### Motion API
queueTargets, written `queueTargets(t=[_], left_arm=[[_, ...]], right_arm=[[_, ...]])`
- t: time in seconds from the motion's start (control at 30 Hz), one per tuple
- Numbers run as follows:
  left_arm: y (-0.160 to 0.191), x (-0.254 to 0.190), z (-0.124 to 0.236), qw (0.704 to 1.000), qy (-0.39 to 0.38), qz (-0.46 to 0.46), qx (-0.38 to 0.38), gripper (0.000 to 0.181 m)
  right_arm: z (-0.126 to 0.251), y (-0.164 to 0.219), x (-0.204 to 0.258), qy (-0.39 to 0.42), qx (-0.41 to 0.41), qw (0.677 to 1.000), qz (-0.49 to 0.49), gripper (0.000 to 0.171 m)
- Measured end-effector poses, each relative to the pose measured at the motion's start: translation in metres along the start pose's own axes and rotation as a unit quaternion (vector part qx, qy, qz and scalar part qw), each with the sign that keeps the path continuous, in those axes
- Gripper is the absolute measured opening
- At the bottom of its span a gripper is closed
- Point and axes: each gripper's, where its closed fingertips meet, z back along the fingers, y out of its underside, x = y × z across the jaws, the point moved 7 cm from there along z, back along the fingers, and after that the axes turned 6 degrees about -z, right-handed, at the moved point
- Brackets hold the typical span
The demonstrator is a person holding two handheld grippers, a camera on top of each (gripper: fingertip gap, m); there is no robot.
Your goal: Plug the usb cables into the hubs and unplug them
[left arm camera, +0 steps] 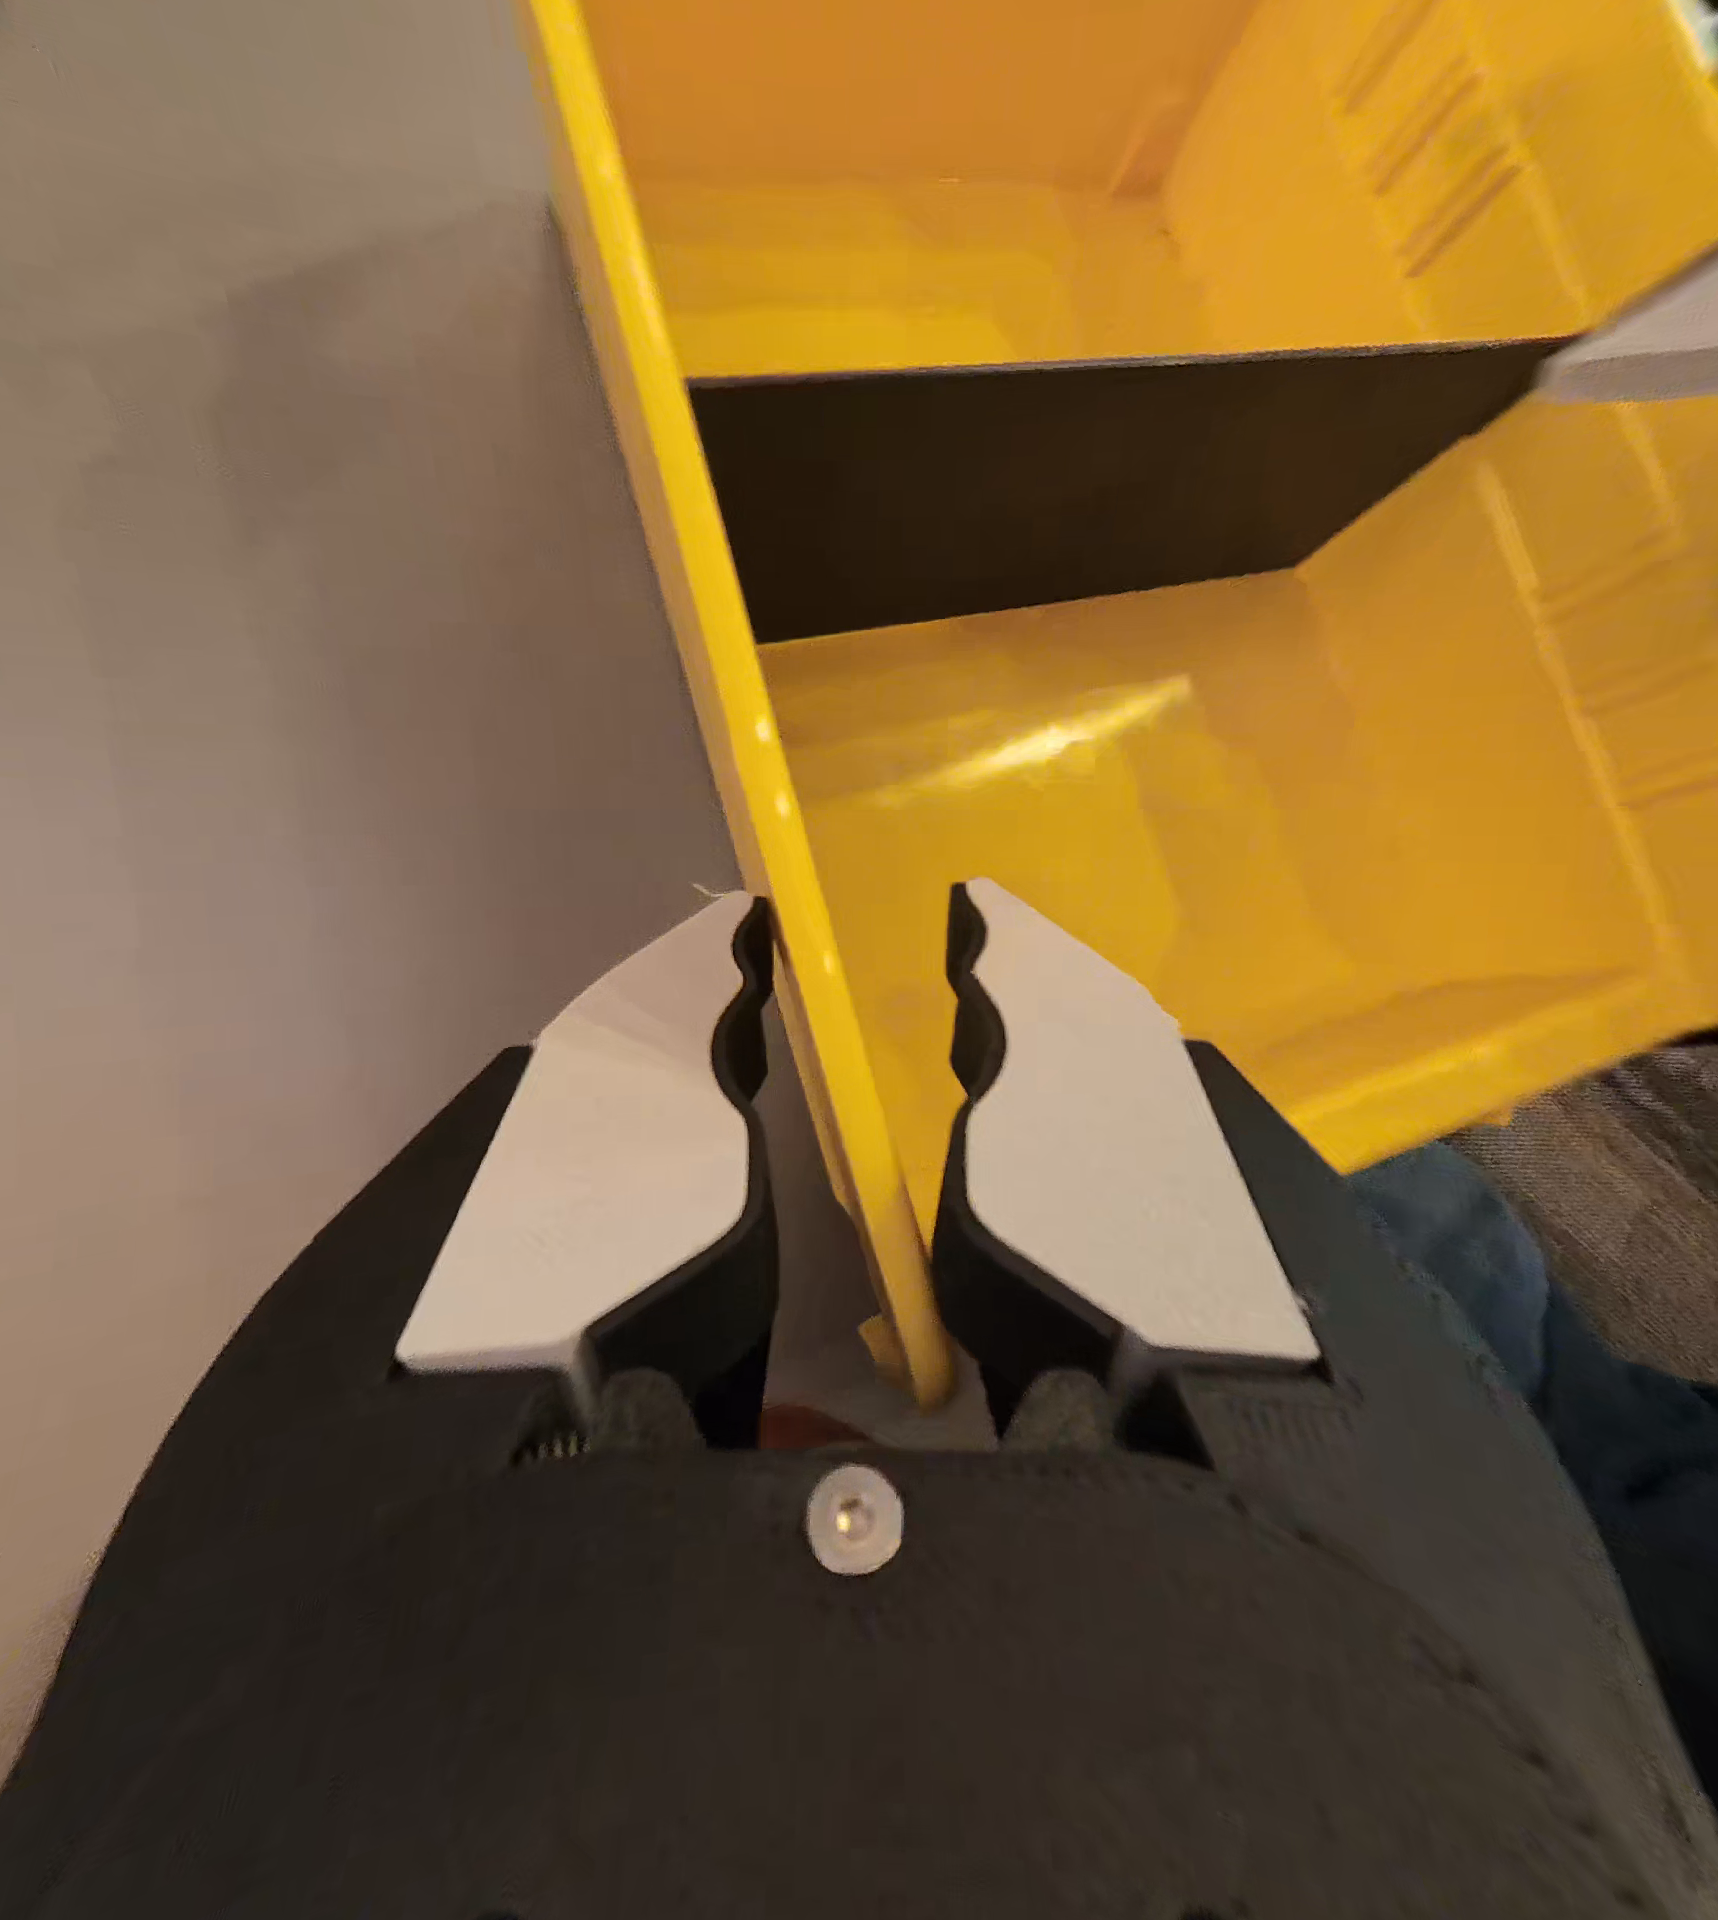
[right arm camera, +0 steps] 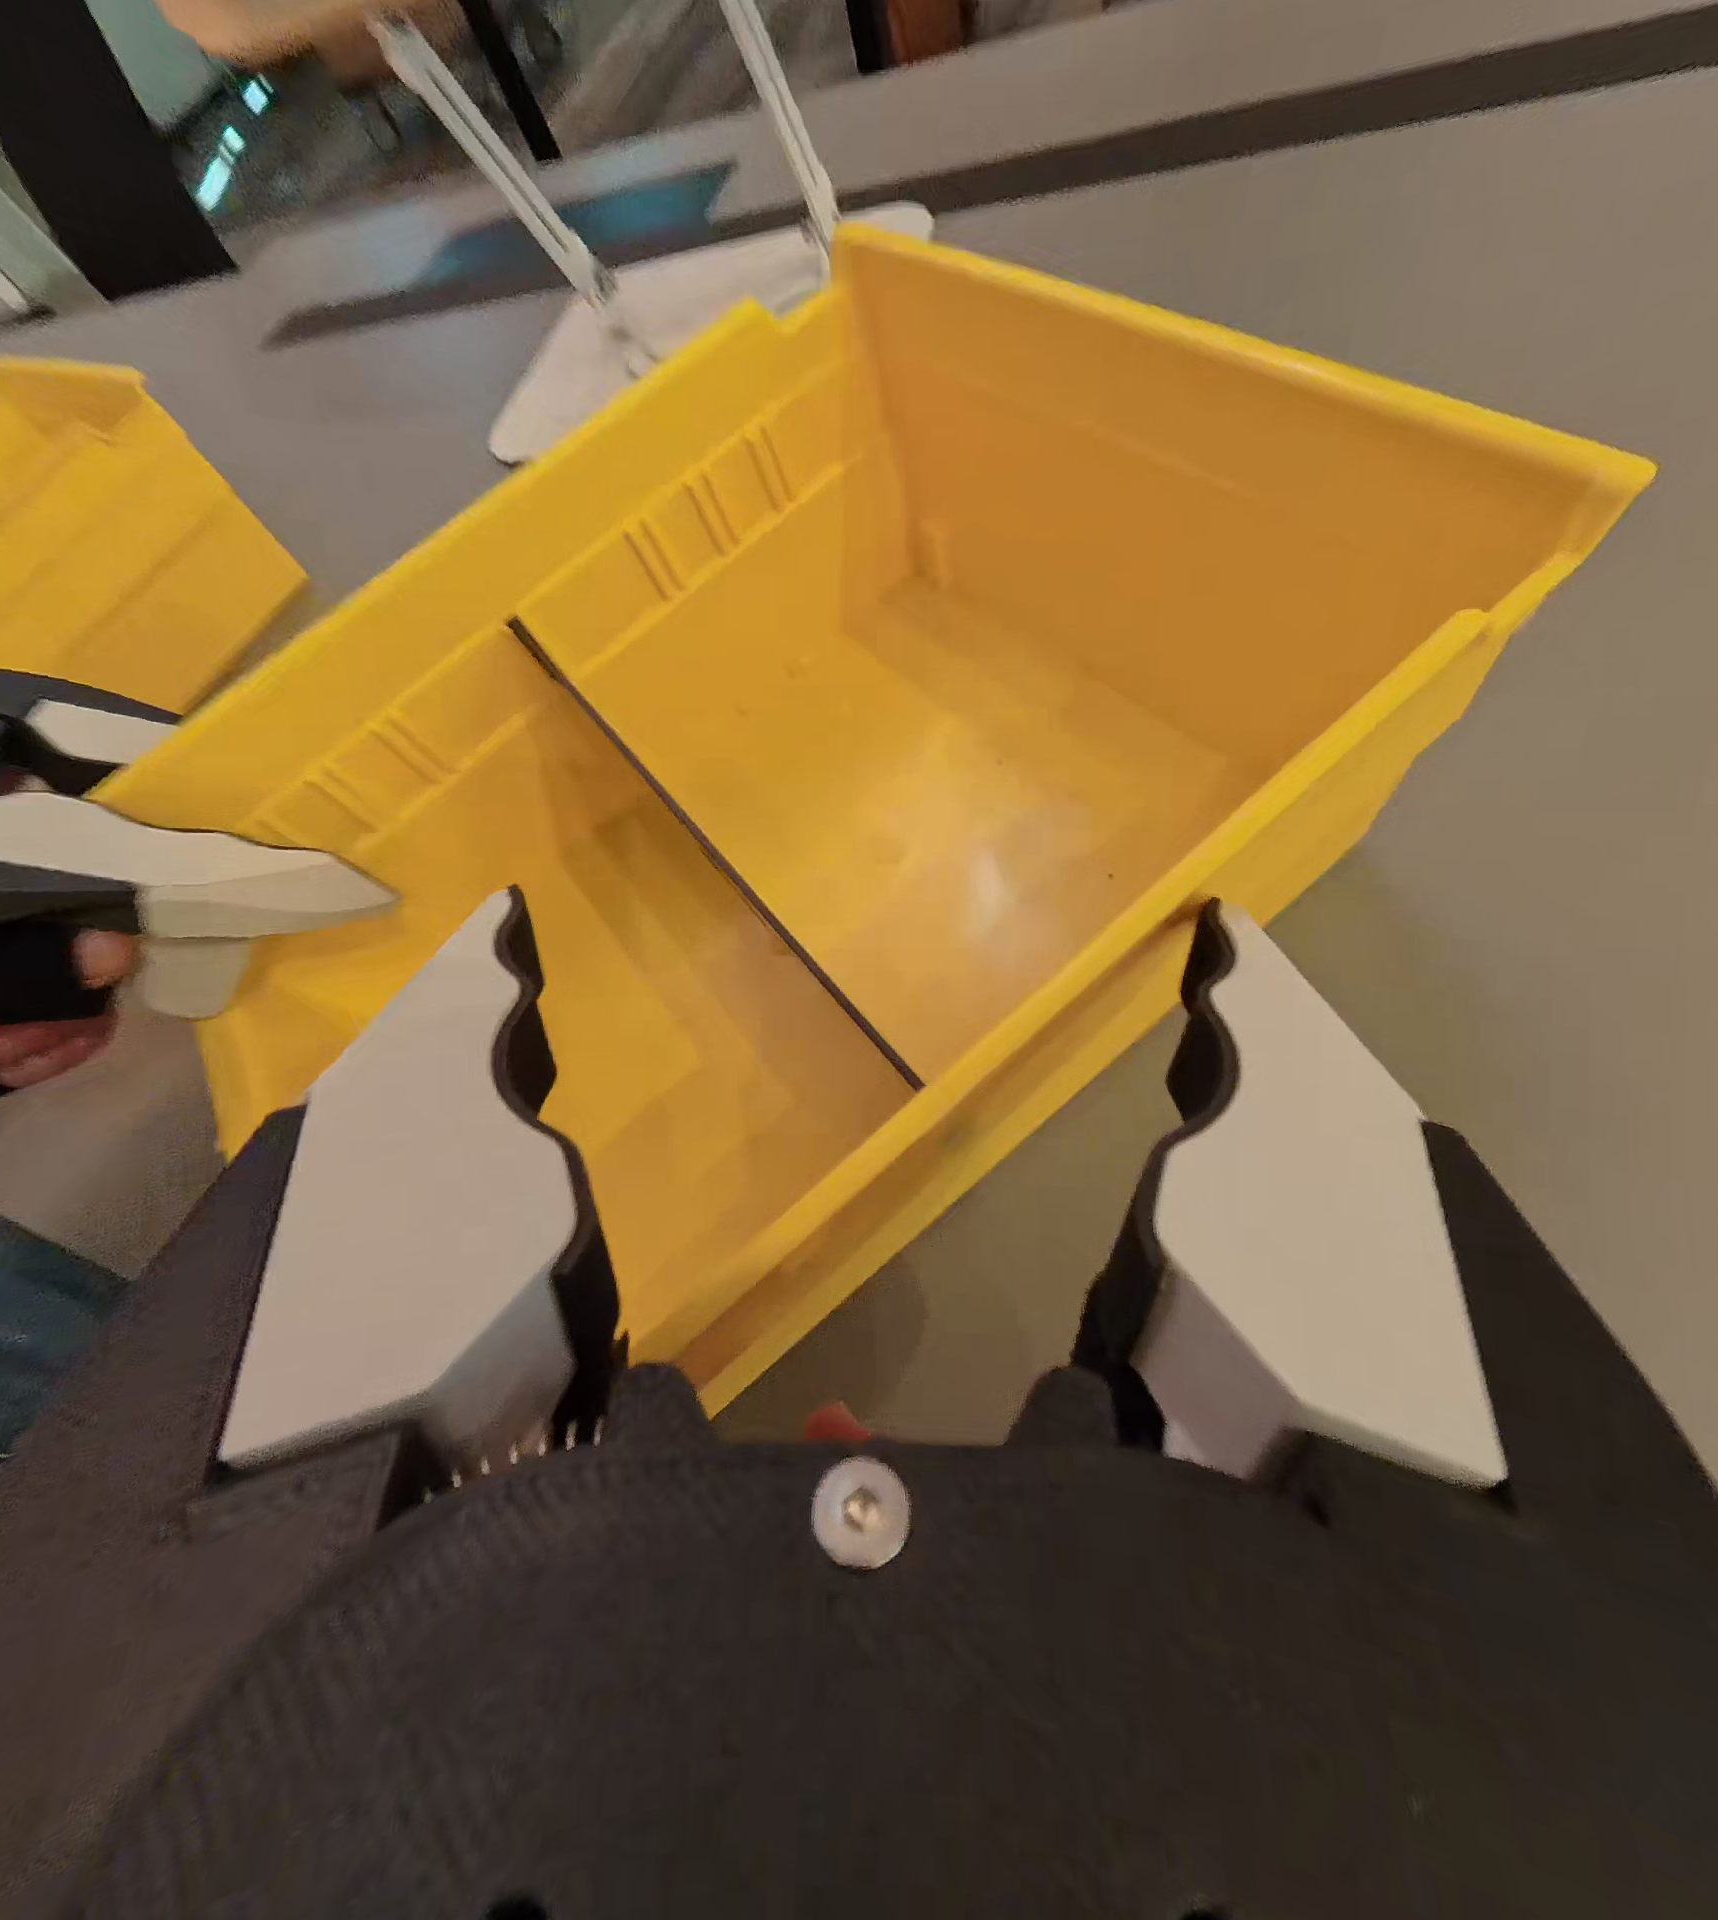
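Yellow bin, black divider, both compartments empty; no cables or hubs visible. Left gripper straddles the left wall, jaws slightly apart; right gripper spread wide over the near rim. Risk: loose hold lets the bin slip or tip.

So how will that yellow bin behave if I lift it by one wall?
The yellow bin looks like thin moulded plastic and both compartments are empty, so probably light. Held only at the side wall where the left gripper straddles it, it may flex and tilt. Its black divider could slip loose.

Yellow bin: glossy smooth plastic. Divider: matt black. Table: matt grey.
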Motion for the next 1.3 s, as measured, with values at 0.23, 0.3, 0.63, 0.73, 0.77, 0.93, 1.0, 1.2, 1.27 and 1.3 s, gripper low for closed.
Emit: queueTargets(t=[0.23, 0.3, 0.63, 0.73, 0.77, 0.93, 1.0, 1.2, 1.27, 1.3], left_arm=[[0.000, -0.032, 0.001, 0.990, 0.137, -0.032, 0.017, 0.065], [0.000, -0.039, 0.011, 0.983, 0.180, -0.026, 0.005, 0.063], [0.028, 0.052, 0.181, 0.995, -0.054, -0.060, -0.056, 0.069], [0.076, 0.129, 0.249, 0.975, -0.220, 0.003, -0.009, 0.076], [0.097, 0.151, 0.267, 0.966, -0.258, 0.030, 0.013, 0.077], [0.185, 0.217, 0.313, 0.927, -0.339, 0.145, 0.071, 0.077], [0.206, 0.230, 0.317, 0.925, -0.336, 0.166, 0.069, 0.070], [0.234, 0.240, 0.301, 0.940, -0.264, 0.208, 0.052, 0.004], [0.237, 0.238, 0.303, 0.941, -0.262, 0.209, 0.050, 0.004], [0.240, 0.237, 0.305, 0.940, -0.264, 0.209, 0.049, 0.004]], right_arm=[[-0.006, -0.018, -0.036, 0.064, 0.075, 0.992, 0.076, 0.075], [-0.007, -0.024, -0.046, 0.077, 0.090, 0.989, 0.086, 0.057], [-0.015, -0.048, -0.082, 0.102, 0.153, 0.970, 0.159, 0.015], [-0.016, -0.056, -0.095, 0.104, 0.172, 0.964, 0.171, 0.006], [-0.016, -0.058, -0.098, 0.099, 0.178, 0.962, 0.181, 0.005], [-0.018, -0.068, -0.118, 0.112, 0.179, 0.961, 0.177, 0.006], [-0.016, -0.072, -0.128, 0.116, 0.176, 0.963, 0.166, 0.005], [-0.007, -0.081, -0.160, 0.151, 0.176, 0.960, 0.156, 0.006], [-0.005, -0.083, -0.169, 0.160, 0.174, 0.960, 0.148, 0.006], [-0.003, -0.084, -0.173, 0.165, 0.171, 0.960, 0.145, 0.006]])
